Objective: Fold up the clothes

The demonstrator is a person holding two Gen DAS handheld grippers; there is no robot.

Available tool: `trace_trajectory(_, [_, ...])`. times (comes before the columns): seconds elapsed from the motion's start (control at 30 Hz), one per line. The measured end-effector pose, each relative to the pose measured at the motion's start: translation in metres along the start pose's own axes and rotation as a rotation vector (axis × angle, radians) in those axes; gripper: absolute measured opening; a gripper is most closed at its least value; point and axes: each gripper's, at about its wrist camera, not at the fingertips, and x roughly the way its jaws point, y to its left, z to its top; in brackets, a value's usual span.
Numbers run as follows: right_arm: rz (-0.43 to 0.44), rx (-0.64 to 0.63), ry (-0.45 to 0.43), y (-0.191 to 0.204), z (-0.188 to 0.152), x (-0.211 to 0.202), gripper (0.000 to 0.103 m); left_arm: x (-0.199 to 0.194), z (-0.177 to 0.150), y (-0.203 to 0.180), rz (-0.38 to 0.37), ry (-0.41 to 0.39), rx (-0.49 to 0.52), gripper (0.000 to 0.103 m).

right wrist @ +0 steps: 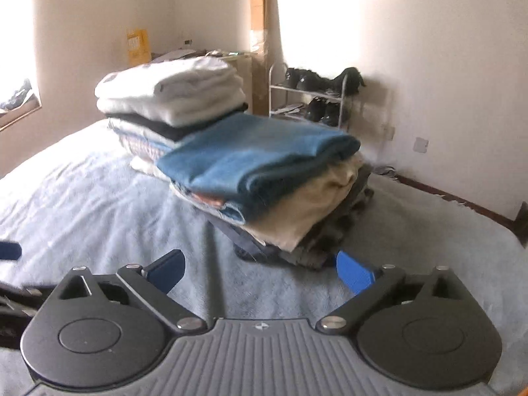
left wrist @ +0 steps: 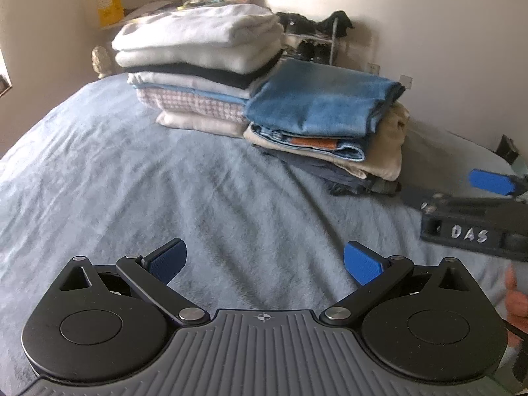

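Two stacks of folded clothes sit on a bed with a light blue blanket (left wrist: 132, 181). The taller stack (left wrist: 201, 66) has white, black and checked garments; it also shows in the right wrist view (right wrist: 171, 99). The lower stack has a folded blue garment (left wrist: 323, 105) on top of jeans, beige and dark pieces, and shows in the right wrist view (right wrist: 257, 161). My left gripper (left wrist: 264, 260) is open and empty above the bare blanket. My right gripper (right wrist: 260, 272) is open and empty, close in front of the lower stack; its body shows in the left wrist view (left wrist: 475, 227).
A shoe rack (right wrist: 310, 102) with dark shoes stands against the far wall past the bed. A yellow box (left wrist: 107, 5) and clutter sit on a surface behind the tall stack. A hand (left wrist: 518, 297) shows at the right edge. The blanket (right wrist: 82, 198) stretches left of the stacks.
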Motion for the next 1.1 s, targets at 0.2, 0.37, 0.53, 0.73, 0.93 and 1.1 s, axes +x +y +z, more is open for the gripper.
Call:
trace_trajectory(0.2, [-0.139, 0.038, 0.06, 0.012, 0.009, -0.015, 0.103, -0.001, -0.002, 0.0, 0.027, 0.012, -0.005, 0.102])
trace_trajectory(0.37, [-0.187, 0.012, 0.027, 0.015, -0.001, -0.03, 0.103, -0.003, -0.005, 0.001, 0.035, 0.027, -0.011, 0.102])
trace_trajectory(0.53, [-0.199, -0.008, 0.04, 0.019, -0.009, -0.032, 0.103, -0.003, -0.007, 0.0, 0.037, 0.042, -0.012, 0.102])
trace_trajectory(0.73, [-0.182, -0.014, 0.058, 0.018, -0.012, -0.031, 0.103, 0.0, -0.008, -0.002, 0.043, 0.056, -0.013, 0.102])
trace_trajectory(0.93, [-0.19, -0.003, 0.064, 0.016, -0.013, -0.033, 0.103, 0.001, -0.008, -0.003, 0.04, 0.061, -0.013, 0.102])
trace_trajectory(1.1, [-0.196, 0.001, 0.073, 0.014, -0.014, -0.033, 0.103, 0.002, -0.008, -0.003, 0.04, 0.067, -0.015, 0.102])
